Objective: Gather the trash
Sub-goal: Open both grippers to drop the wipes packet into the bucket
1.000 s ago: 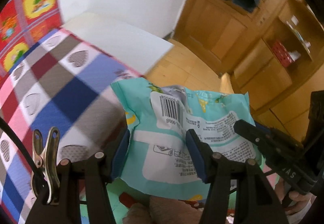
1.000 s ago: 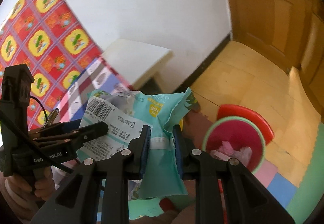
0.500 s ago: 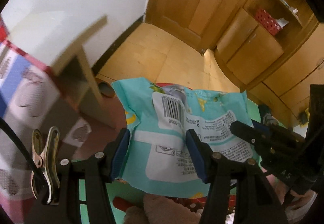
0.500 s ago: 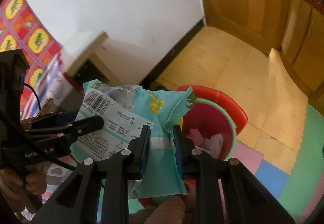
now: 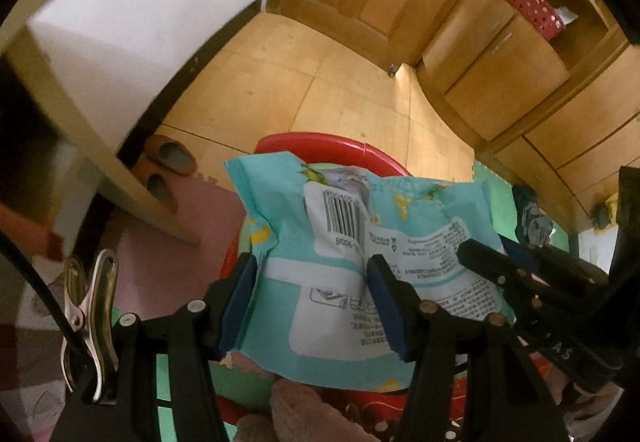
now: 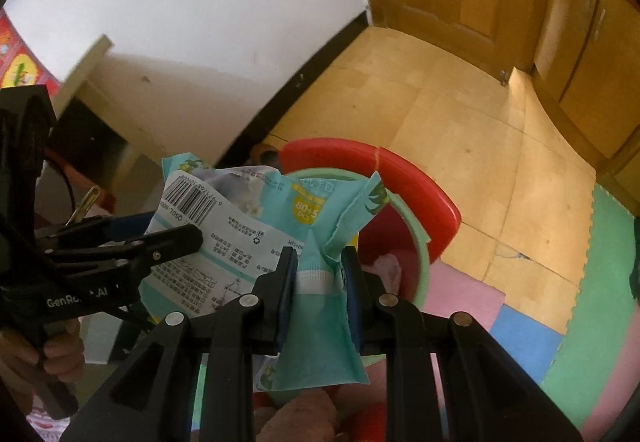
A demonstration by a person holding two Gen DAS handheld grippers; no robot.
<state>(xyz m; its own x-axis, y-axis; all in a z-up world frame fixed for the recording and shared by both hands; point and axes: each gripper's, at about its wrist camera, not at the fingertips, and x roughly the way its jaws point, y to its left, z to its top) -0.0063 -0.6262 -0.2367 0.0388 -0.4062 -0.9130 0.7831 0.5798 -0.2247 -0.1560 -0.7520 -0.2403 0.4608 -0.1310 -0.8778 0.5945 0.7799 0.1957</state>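
hanging wipes packet (image 5: 360,274) hides much of red bin (image 6: 404,178).

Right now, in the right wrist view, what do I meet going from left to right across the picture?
Left gripper → teal wet-wipes packet → right gripper, shut on the packet's edge → red trash bin → green foam mat.
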